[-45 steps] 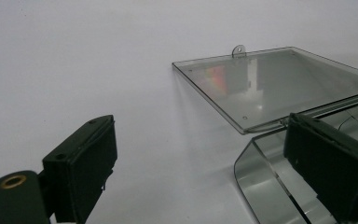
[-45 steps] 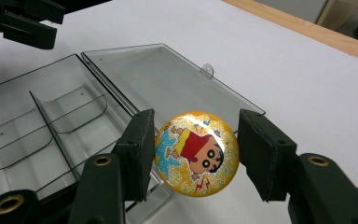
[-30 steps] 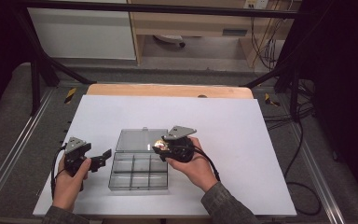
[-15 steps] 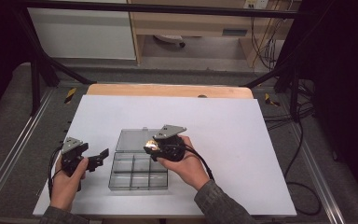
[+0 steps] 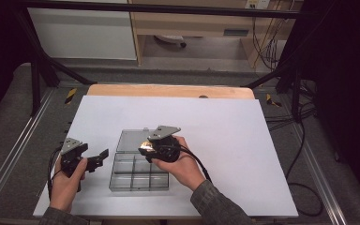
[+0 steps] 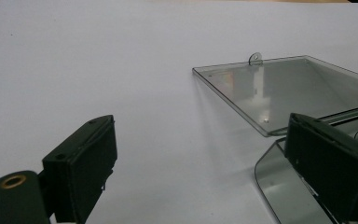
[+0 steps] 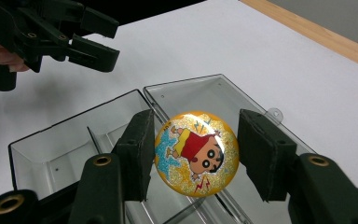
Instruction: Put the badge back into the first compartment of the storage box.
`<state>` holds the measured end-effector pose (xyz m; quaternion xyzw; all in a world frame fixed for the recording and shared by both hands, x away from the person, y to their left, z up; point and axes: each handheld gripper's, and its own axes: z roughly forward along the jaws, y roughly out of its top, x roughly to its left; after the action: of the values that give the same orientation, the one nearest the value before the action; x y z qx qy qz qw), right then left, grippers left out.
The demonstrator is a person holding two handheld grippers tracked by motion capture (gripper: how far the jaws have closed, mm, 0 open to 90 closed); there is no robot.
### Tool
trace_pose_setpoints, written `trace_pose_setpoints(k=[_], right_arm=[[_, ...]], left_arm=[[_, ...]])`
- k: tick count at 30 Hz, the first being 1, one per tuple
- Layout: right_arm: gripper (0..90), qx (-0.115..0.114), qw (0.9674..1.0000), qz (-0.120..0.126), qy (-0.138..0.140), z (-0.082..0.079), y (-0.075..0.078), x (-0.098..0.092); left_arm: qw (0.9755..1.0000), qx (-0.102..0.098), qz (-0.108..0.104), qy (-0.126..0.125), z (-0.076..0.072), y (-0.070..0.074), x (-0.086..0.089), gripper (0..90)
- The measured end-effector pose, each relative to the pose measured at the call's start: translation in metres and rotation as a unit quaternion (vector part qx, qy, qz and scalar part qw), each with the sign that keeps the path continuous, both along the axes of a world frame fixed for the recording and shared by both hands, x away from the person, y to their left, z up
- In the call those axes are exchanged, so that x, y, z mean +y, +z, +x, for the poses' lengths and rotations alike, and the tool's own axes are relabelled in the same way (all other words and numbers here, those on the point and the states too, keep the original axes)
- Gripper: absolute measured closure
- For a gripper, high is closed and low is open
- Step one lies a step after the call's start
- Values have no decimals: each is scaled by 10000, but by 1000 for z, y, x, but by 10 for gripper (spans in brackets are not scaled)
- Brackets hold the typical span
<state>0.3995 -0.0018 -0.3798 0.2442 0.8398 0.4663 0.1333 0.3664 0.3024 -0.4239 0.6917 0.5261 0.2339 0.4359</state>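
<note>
A clear plastic compartment box (image 5: 138, 173) lies on the white table with its lid (image 5: 130, 139) folded open at the far side. My right gripper (image 5: 144, 148) hangs over the box's far compartments, shut on a round orange glitter badge (image 7: 196, 156) with a cartoon figure. Both pads (image 7: 137, 149) press the badge's edges, and the box (image 7: 51, 149) and lid (image 7: 200, 95) lie below it. My left gripper (image 5: 102, 157) stands open just left of the box, nothing between its jaws. From the left gripper (image 6: 200, 140), the lid (image 6: 279, 88) lies ahead to the right.
The white tabletop (image 5: 225, 122) stretches free to the right and far side. A wooden strip (image 5: 168, 91) edges the table's back. Cables (image 5: 304, 187) trail off the right side. Metal rails (image 5: 9, 159) run along both sides.
My right hand has shifted a little left with the badge, over the box's far compartments. The left gripper has stayed where it was.
</note>
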Motion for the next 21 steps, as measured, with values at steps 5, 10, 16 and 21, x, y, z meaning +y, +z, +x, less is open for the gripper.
trace_pose_setpoints(k=[5, 10, 16, 21], right_arm=[[477, 7, 10000, 1, 58, 0, 0, 6], [477, 22, 10000, 17, 90, -1, -1, 13], [477, 66, 9999, 6, 157, -2, -4, 20], [477, 116, 9998, 2, 181, -2, -7, 26]], left_arm=[[10000, -2, 9, 9, 0, 0, 1, 91], [10000, 2, 26, 30, 0, 0, 1, 91], [10000, 6, 37, 45, 0, -1, 2, 91], [9999, 11, 64, 84, 1, -1, 3, 91]])
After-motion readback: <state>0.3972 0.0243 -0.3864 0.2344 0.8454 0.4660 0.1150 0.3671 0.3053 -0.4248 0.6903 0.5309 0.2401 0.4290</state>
